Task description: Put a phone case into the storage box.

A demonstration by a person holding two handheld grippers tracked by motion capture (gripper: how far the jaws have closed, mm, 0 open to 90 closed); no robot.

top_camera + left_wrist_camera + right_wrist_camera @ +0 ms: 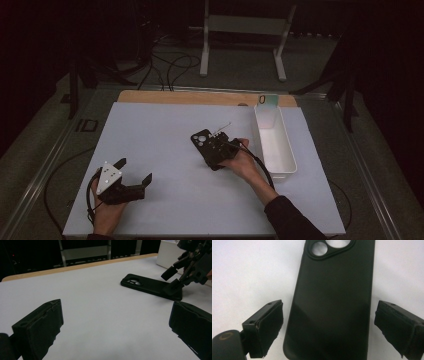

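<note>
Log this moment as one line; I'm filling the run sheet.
right gripper: open, jaws astride black phone case | case flat on white table | left gripper: open, holds nothing | white bin beside

Dark room, white frame (pixel 245 30) behind the table (pixel 150 140).

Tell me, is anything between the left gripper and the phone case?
No. In the left gripper view, bare white table lies between the left gripper and the phone case.

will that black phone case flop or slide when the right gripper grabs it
The thin matte black phone case lies flat, so it looks light and may bend slightly. On the smooth white table it could slide before the open right gripper closes.
</note>
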